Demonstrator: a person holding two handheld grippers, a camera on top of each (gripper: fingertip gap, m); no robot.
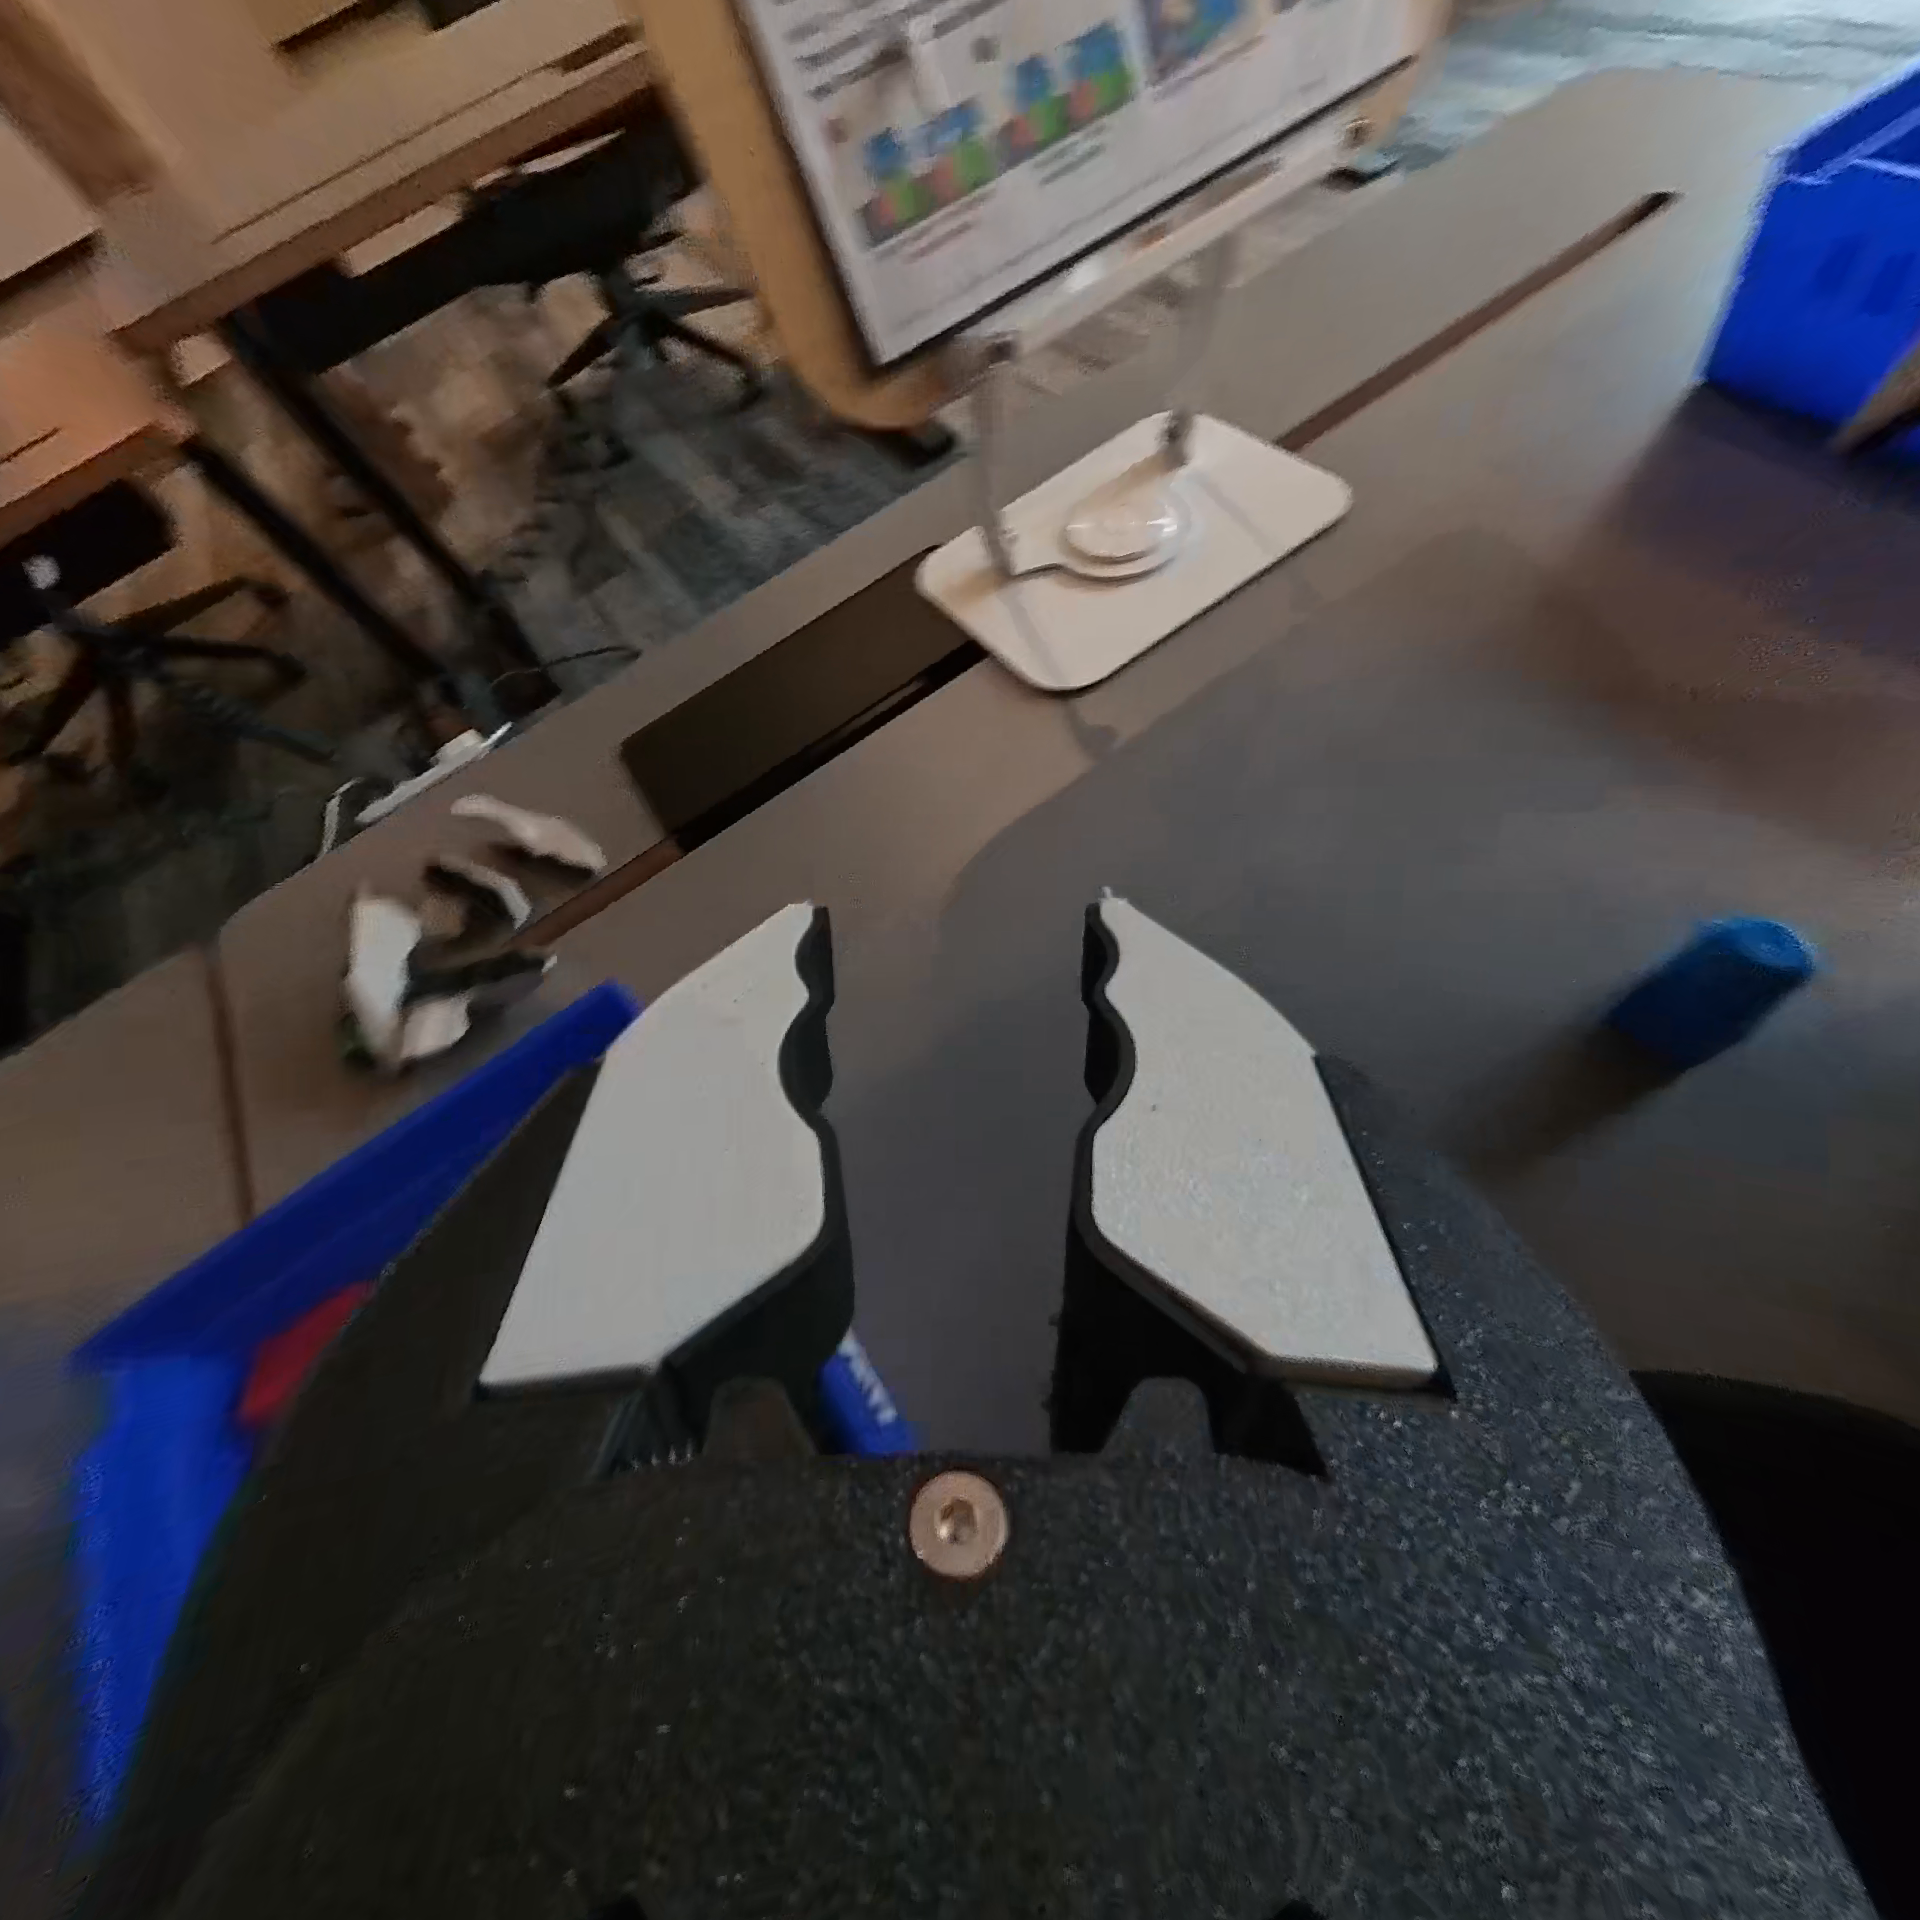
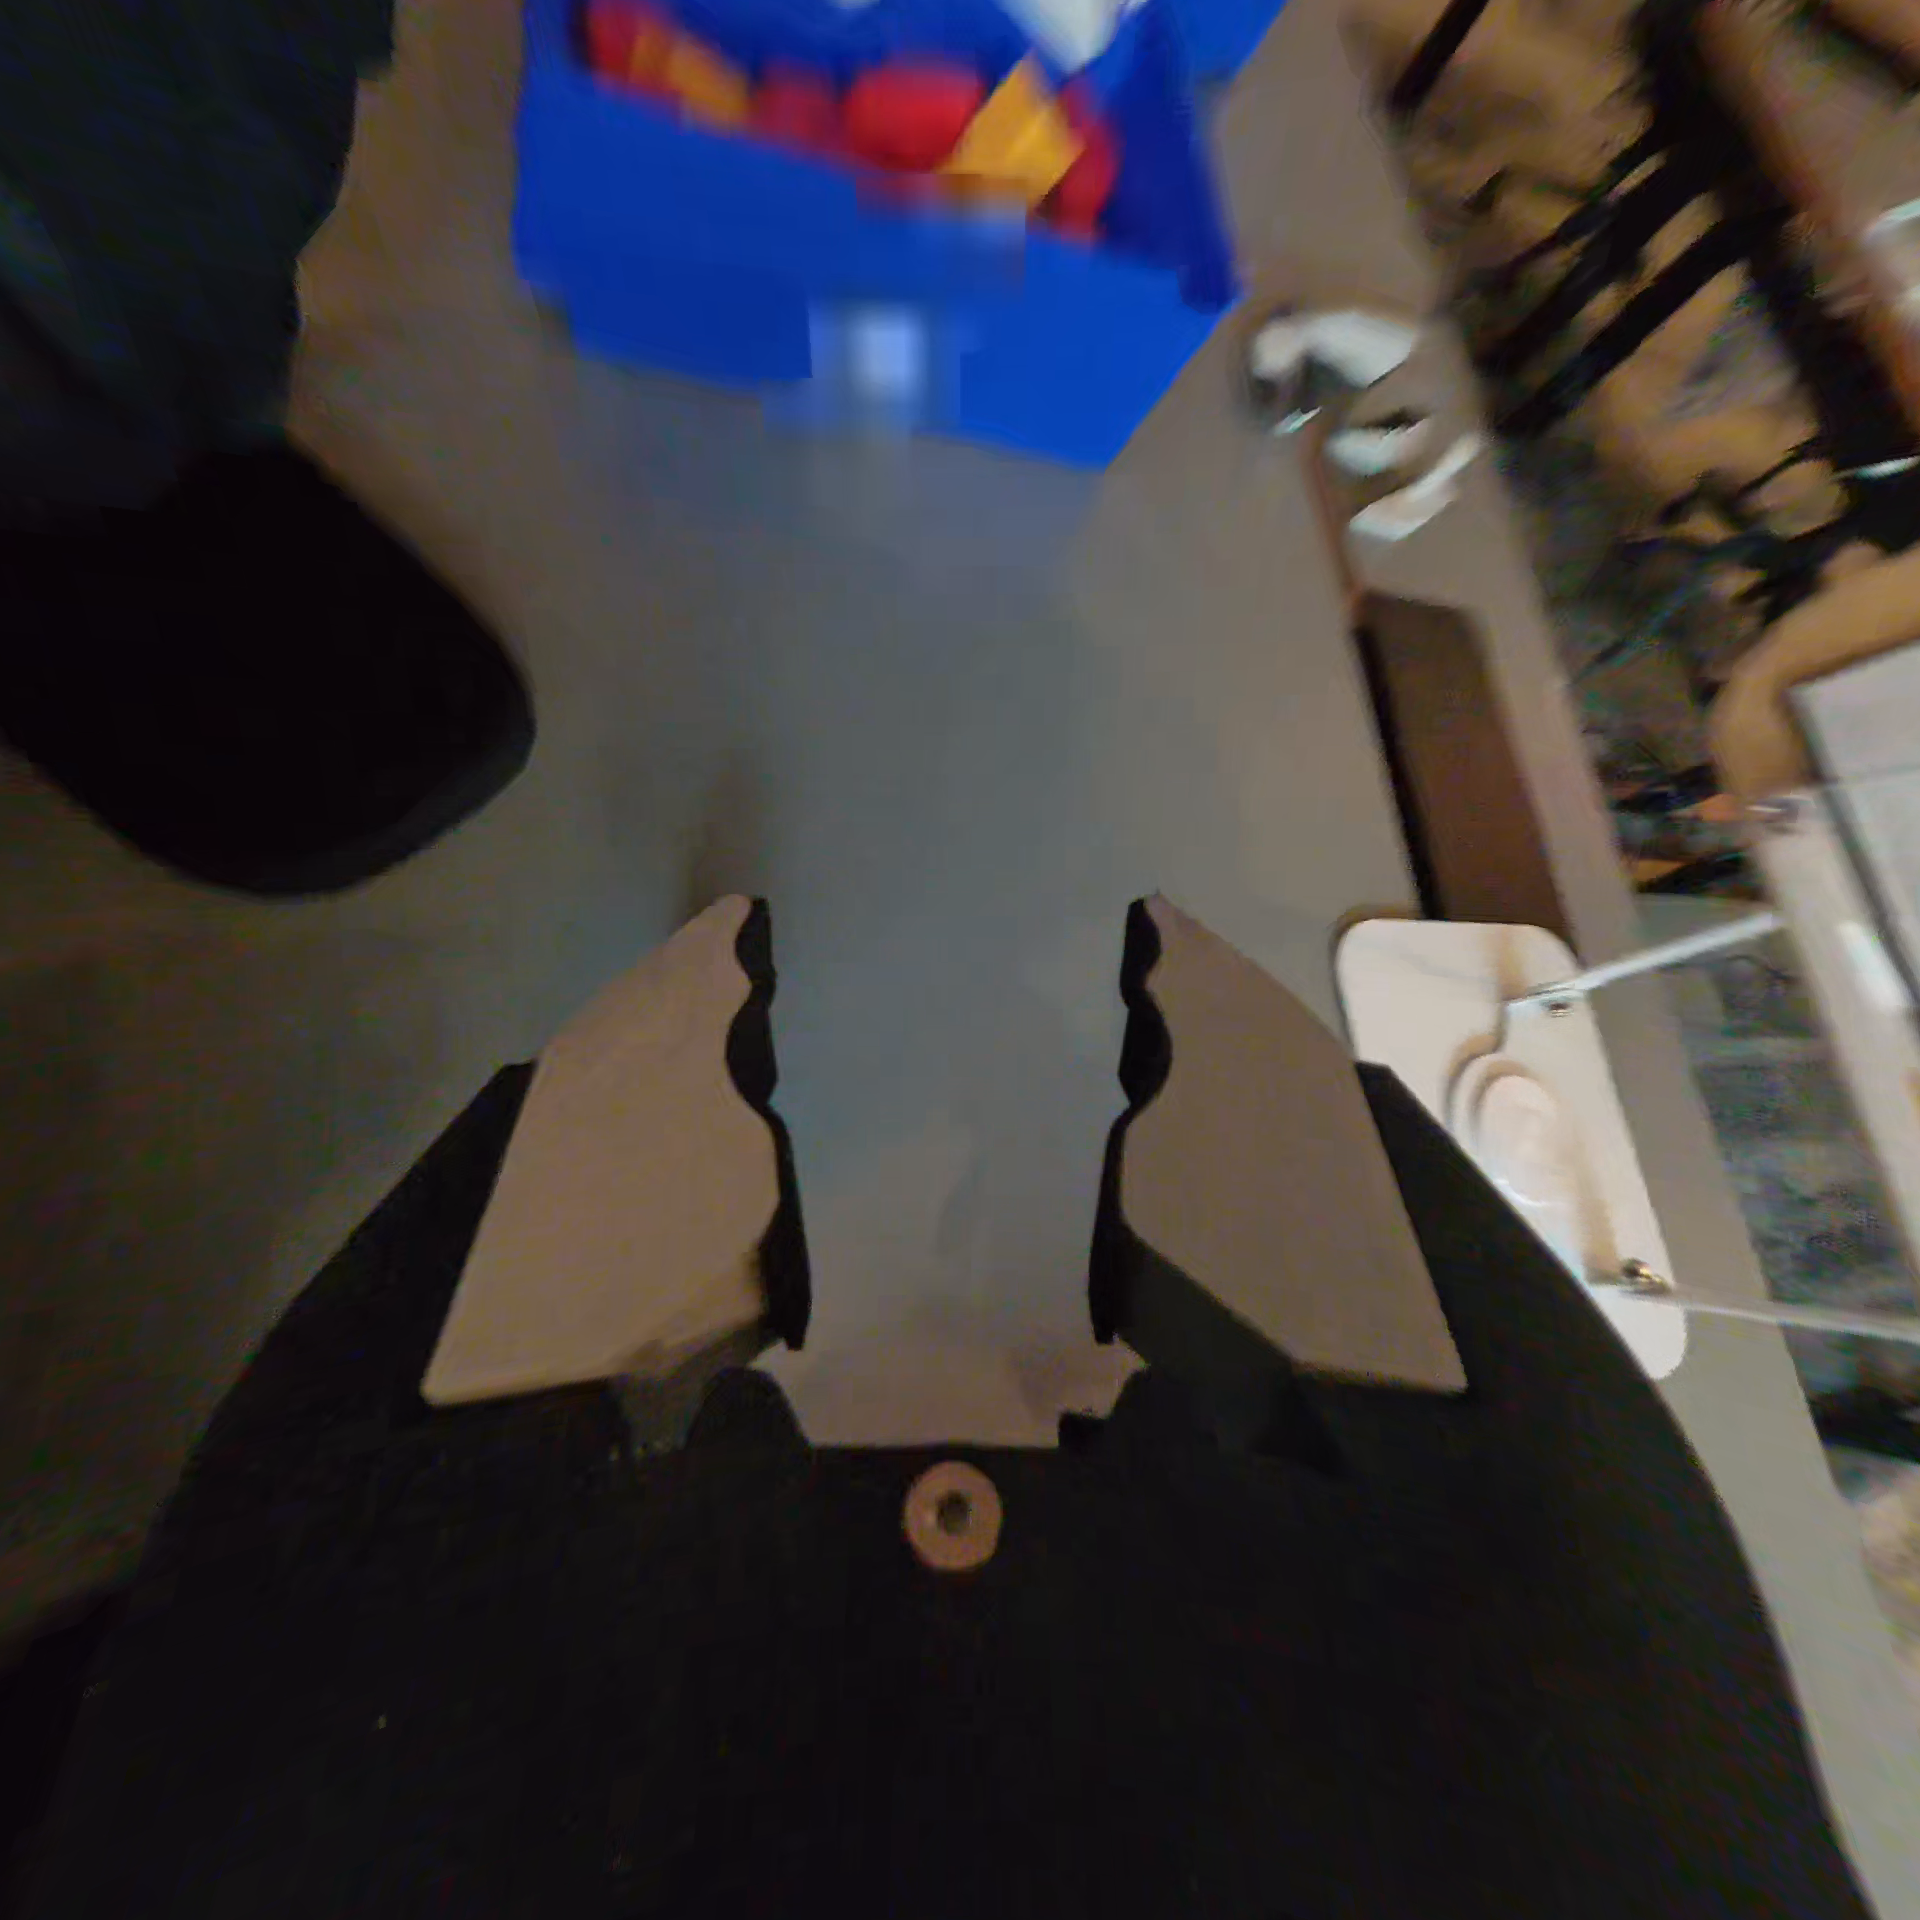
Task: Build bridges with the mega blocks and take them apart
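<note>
Blocks first: a lone blue block [image 1: 1704,997] lies on its side on the dark table [image 1: 1455,831], off to the right of the left gripper [image 1: 956,925] and a little beyond its tips, touching nothing else. That gripper hangs above the table with its jaws parted and nothing between them, only bare tabletop showing through the gap. Tucked under its left side is a blue bin [image 1: 312,1247], a flash of red inside it; what that red piece is, the blur won't let me say. Another blue bin [image 1: 1829,281] sits at the far right edge of the table.

Over to the right gripper [image 2: 951,914]: released as well, jaws spread wide, empty, pointing along the table [image 2: 914,675] toward a blue bin [image 2: 727,260] at the far end. That bin is loaded with red and yellow blocks [image 2: 914,114], smeared by motion, so no counting them. Gripper and bin are well apart, with open tabletop between.

Further out, a white stand base [image 1: 1143,551] rests on the table beyond the left gripper, holding up a clear panel with a printed sheet [image 1: 1039,135]. The same base [image 2: 1507,1122] shows just right of the right gripper. Near the table's far left edge lies some crumpled white-and-black material [image 1: 447,935]. Beyond the table, desks and black office chairs [image 1: 613,260] stand on carpet.
</note>
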